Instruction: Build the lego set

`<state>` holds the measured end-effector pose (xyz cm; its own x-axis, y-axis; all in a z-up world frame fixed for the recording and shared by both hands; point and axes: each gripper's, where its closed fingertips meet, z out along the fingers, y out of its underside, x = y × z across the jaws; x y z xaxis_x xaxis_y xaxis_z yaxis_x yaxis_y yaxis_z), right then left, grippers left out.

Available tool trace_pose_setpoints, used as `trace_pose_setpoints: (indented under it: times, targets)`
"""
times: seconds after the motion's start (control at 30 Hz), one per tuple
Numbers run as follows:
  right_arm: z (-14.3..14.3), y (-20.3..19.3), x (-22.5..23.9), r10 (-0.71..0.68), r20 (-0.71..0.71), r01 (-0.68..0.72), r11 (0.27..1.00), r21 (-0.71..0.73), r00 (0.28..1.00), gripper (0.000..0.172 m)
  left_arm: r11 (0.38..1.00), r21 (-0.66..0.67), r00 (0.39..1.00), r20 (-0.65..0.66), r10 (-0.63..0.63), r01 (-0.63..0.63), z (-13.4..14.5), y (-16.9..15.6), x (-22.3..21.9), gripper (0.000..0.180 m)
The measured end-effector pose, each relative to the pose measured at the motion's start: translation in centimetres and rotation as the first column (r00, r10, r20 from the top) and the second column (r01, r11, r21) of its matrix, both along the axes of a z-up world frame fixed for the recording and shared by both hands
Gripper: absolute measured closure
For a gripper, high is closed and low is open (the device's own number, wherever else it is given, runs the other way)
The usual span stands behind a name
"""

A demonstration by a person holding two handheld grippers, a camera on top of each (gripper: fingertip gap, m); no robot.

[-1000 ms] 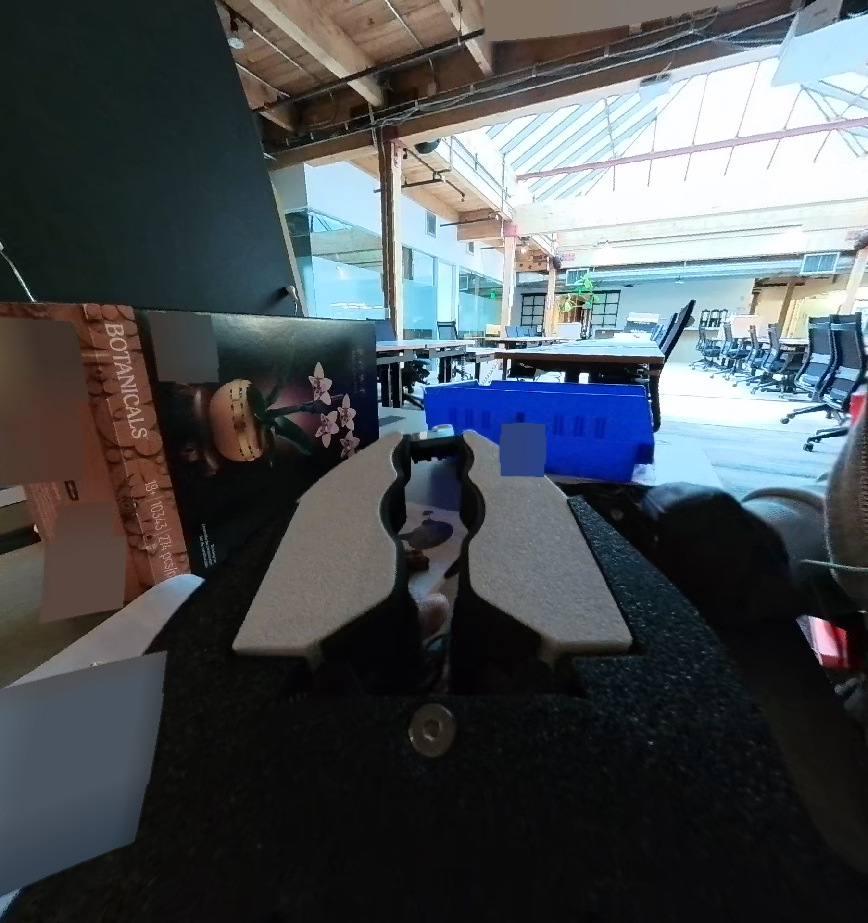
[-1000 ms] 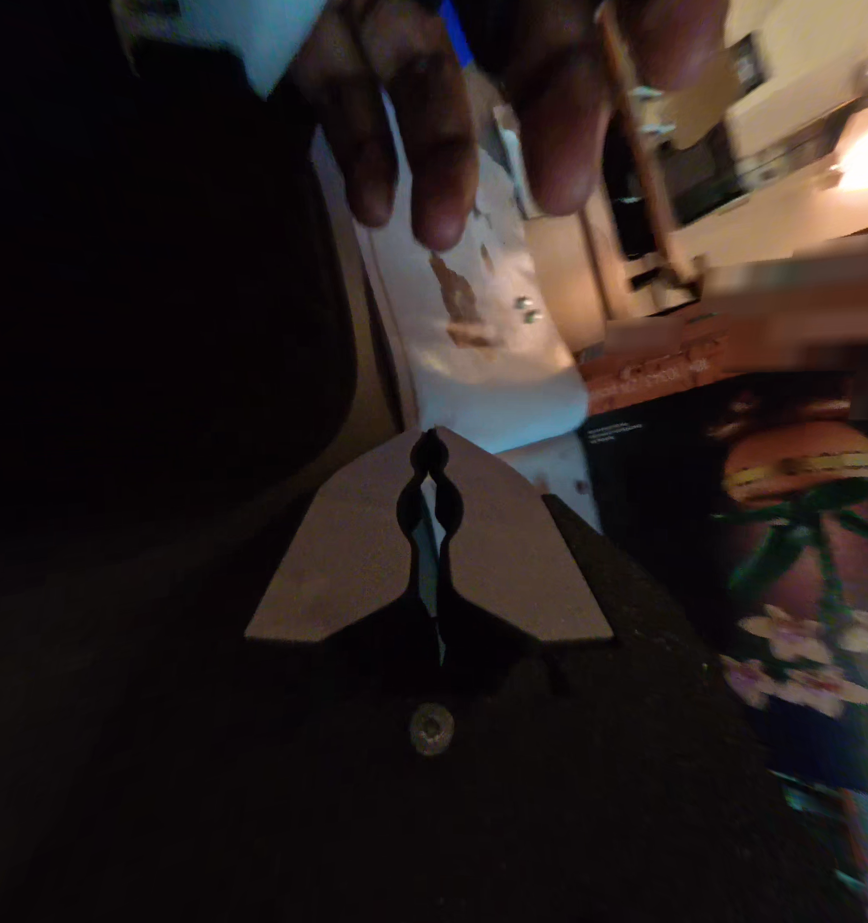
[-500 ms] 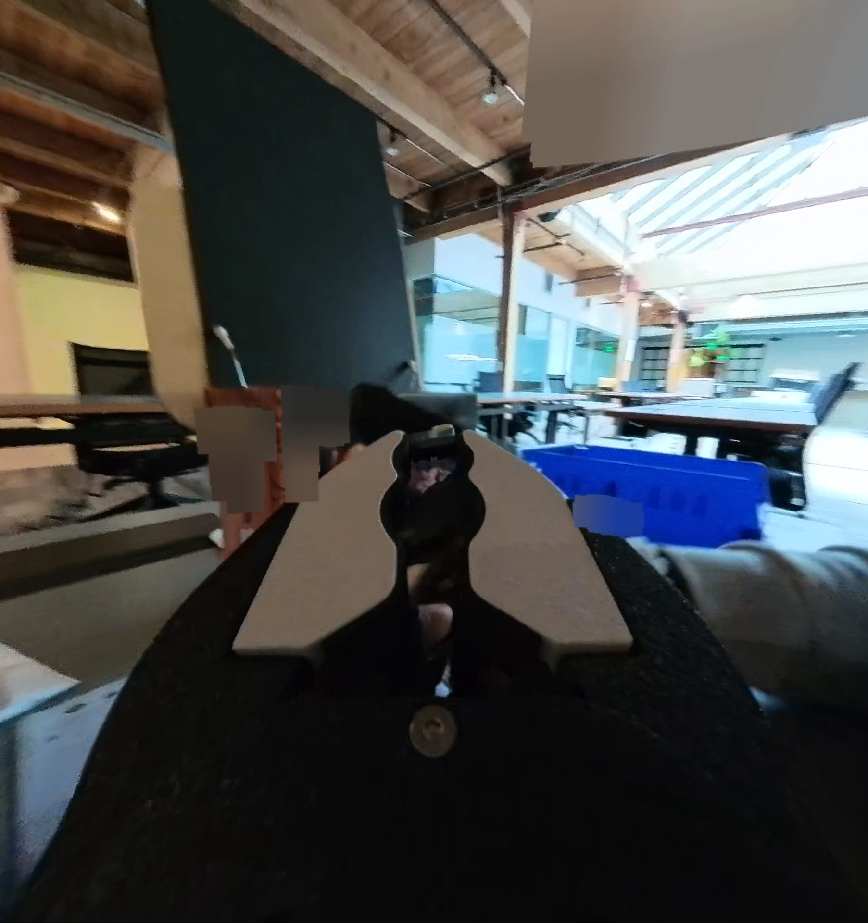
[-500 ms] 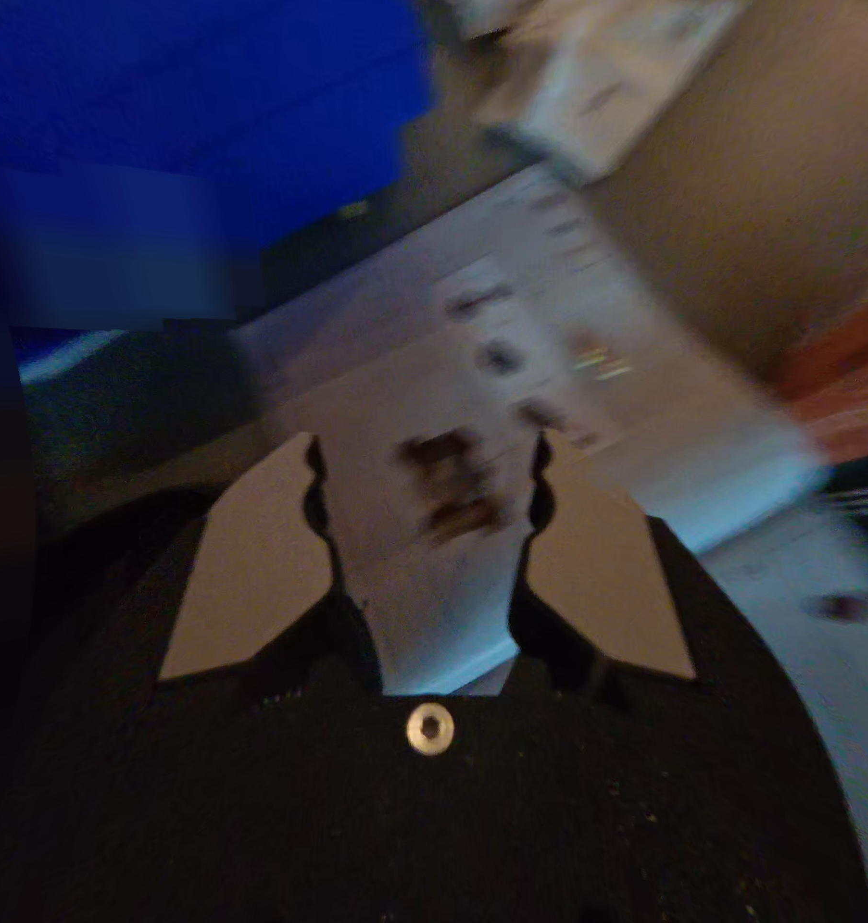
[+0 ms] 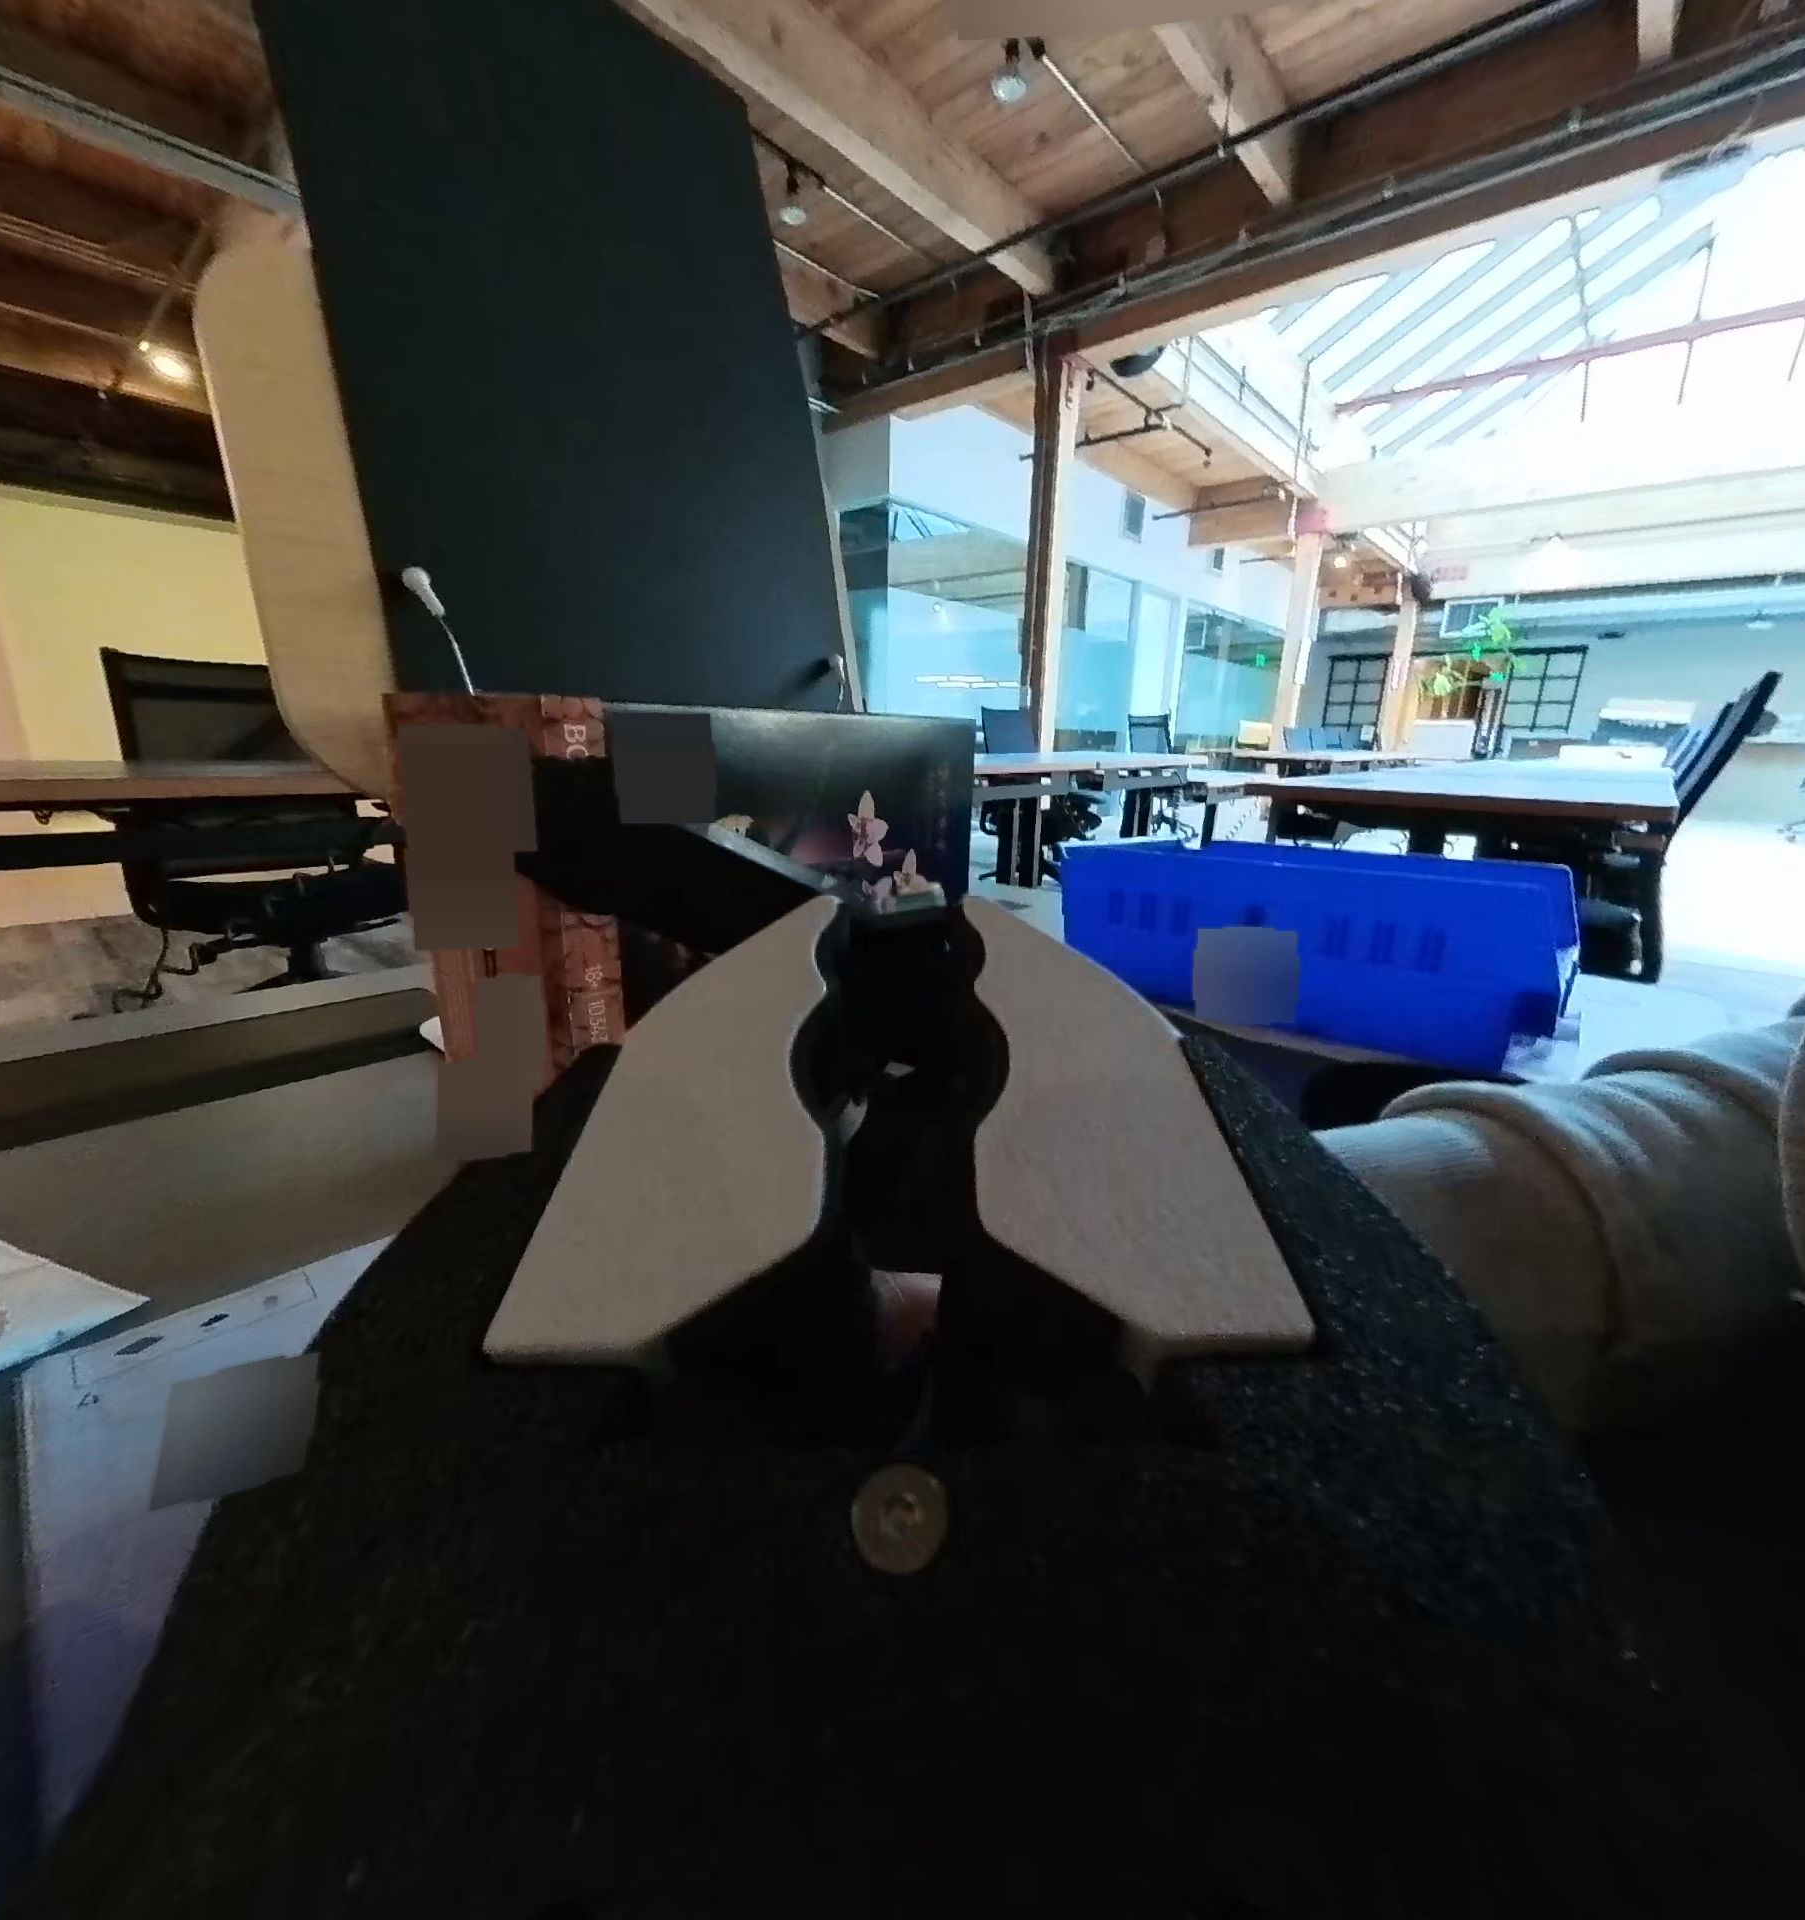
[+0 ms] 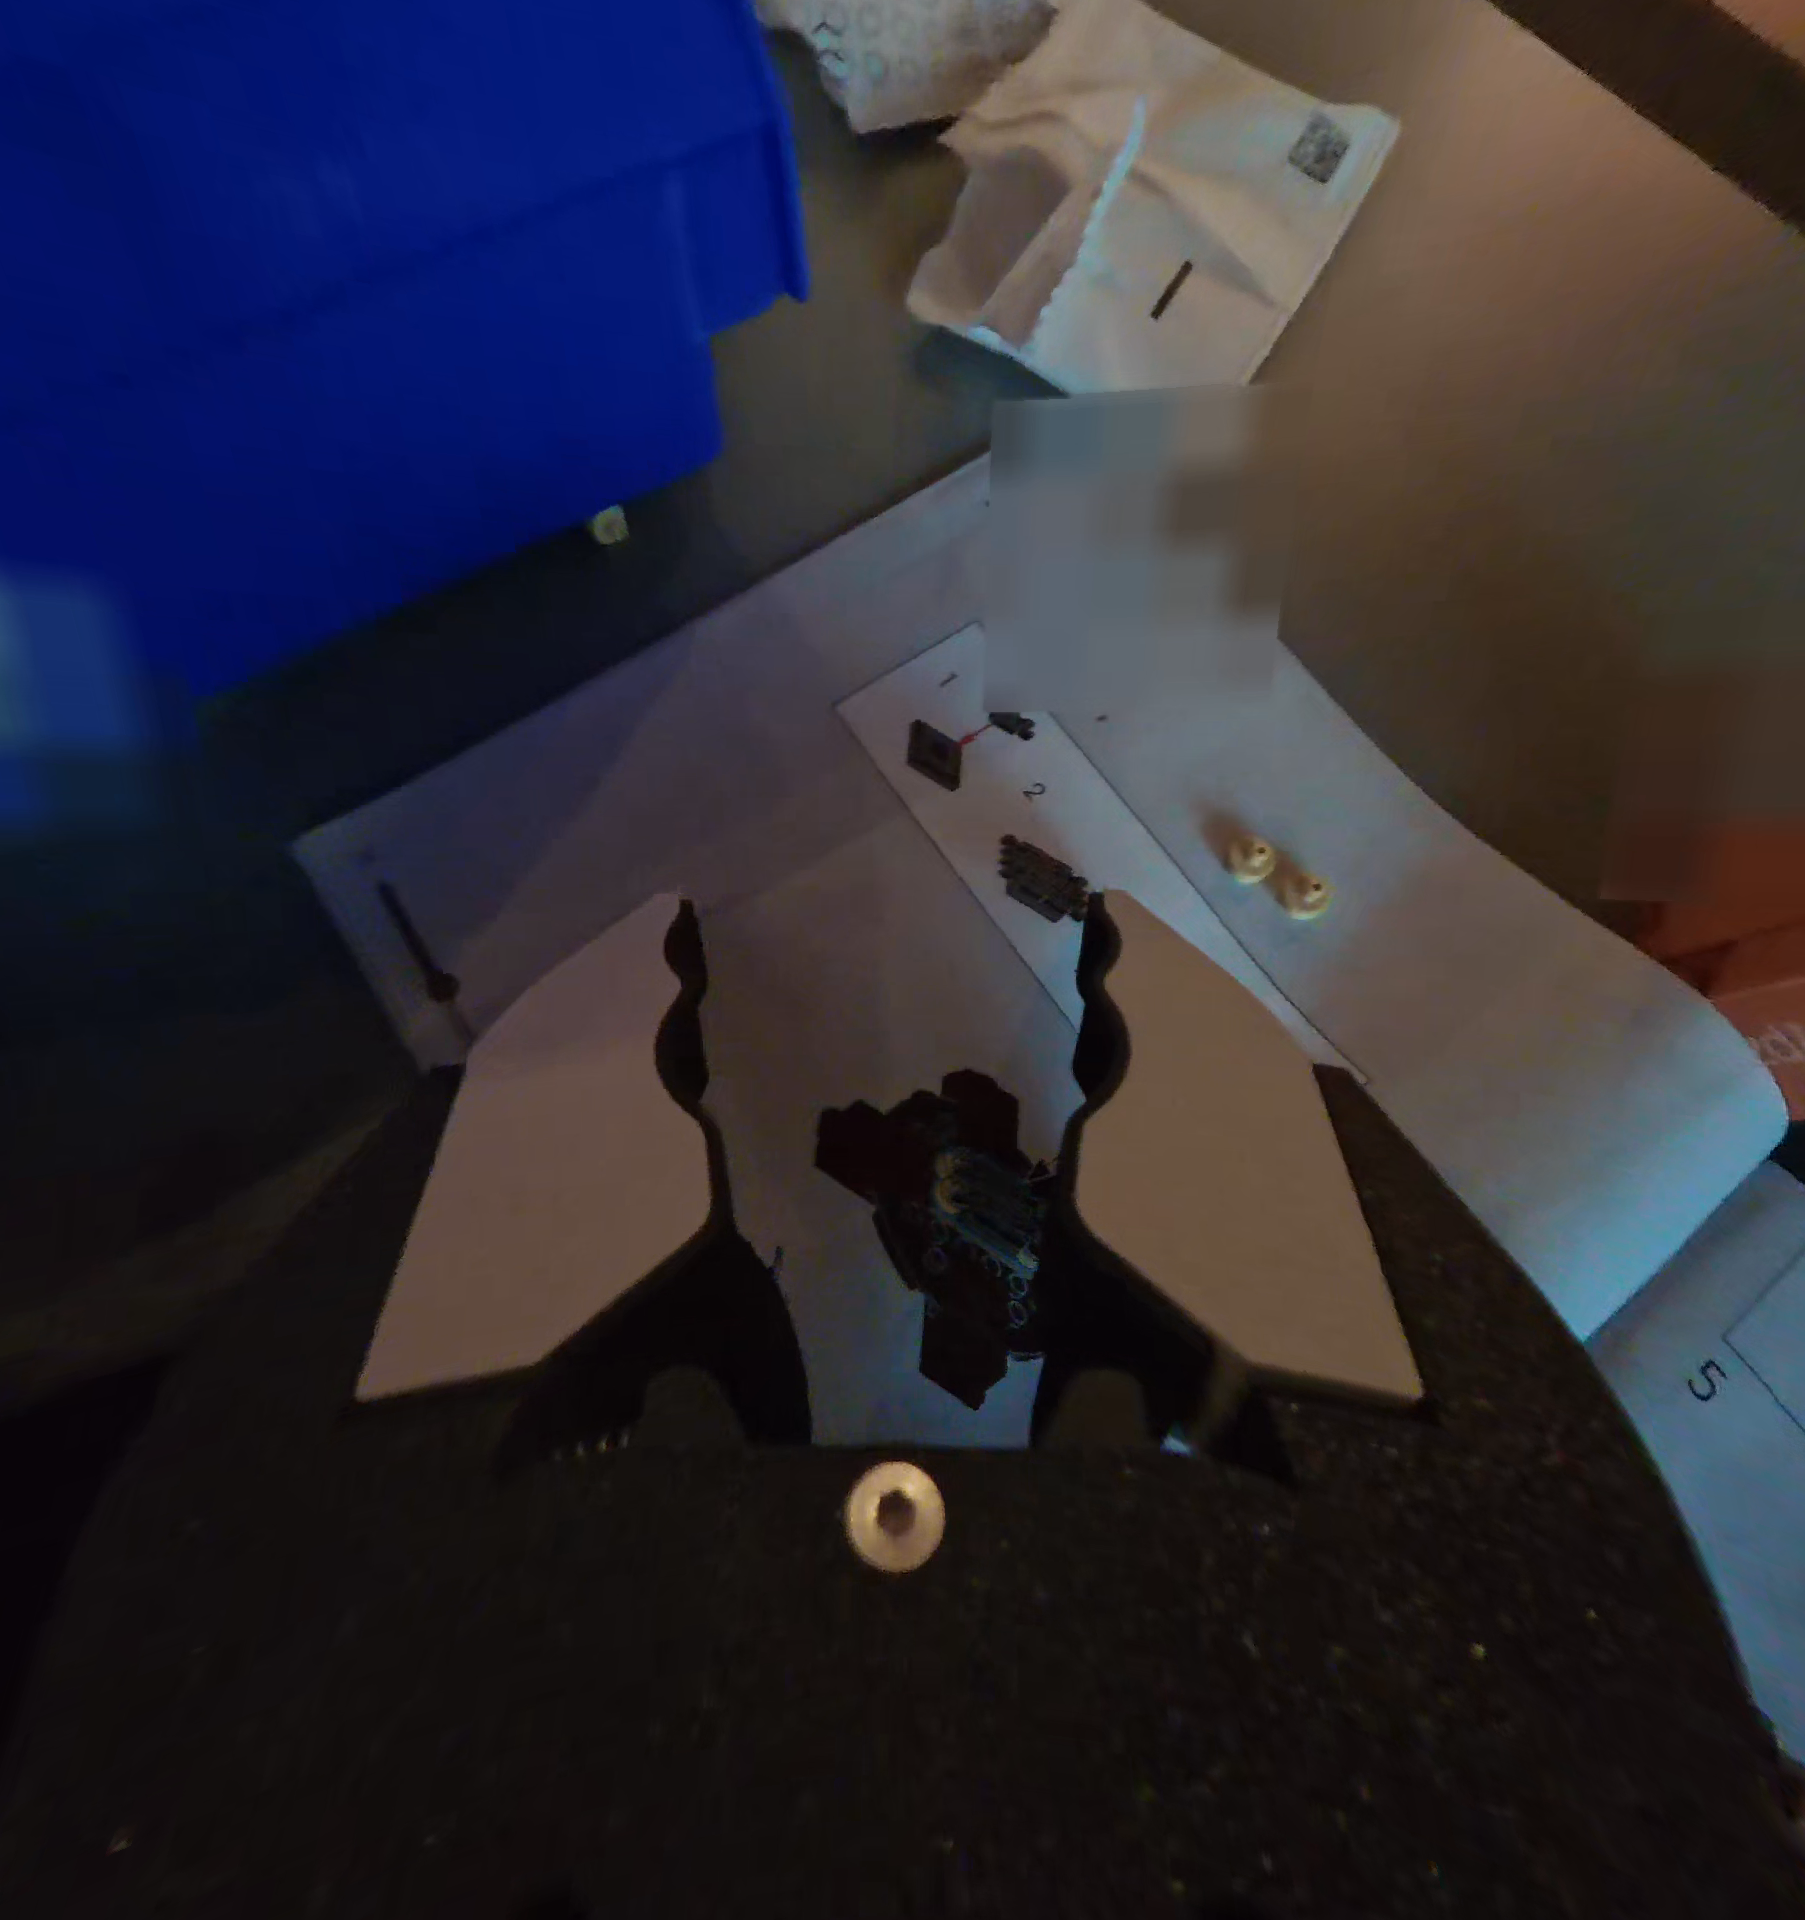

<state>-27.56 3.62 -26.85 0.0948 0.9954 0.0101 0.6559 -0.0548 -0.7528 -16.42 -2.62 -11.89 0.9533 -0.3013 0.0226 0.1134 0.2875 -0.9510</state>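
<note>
My left gripper (image 5: 903,920) is shut on a small dark brick piece (image 5: 908,906) with a pale top, held up in the air in front of a dark box printed with flowers (image 5: 804,800). My right gripper (image 6: 890,909) is open and points down at an open instruction booklet (image 6: 825,790). A dark cluster of bricks (image 6: 939,1216) shows between its fingers without touching them; I cannot tell whether it is real or printed on the page. Two small gold round pieces (image 6: 1277,878) lie on the page just right of the right fingertip (image 6: 1100,920).
A blue bin (image 5: 1324,935) stands to the right of the box; it also shows at the top left of the right wrist view (image 6: 337,312). A torn white paper bag (image 6: 1137,208) lies beyond the booklet. A person's grey sleeve (image 5: 1604,1195) is at the right. Booklet pages (image 5: 129,1475) lie at lower left. Some 20 cm of space lies between my two pairs of fingers.
My right gripper was shut a second ago, has opened wide and has swung over the booklet page. My left gripper has stayed shut on the piece while its view turned left and drew back from the box.
</note>
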Motion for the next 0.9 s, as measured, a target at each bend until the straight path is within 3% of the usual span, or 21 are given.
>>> trace_pose_setpoints:
  times: [0.13, 0.9]
  targets:
    - [-0.04, 0.6, 0.07, -0.043, 0.004, 0.043, 0.999, 0.006, 0.999, 0.092, 1.0, 0.008, 1.0, 0.015, 0.007, -0.007, 0.01, 0.08, -0.42, 0.164]
    - [-0.14, 0.64, 0.11, -0.044, 0.009, 0.044, 0.999, -0.007, 0.999, 0.088, 1.0, -0.021, 0.999, -0.048, 0.017, -0.018, -0.58, 0.47, 0.27, 0.164]
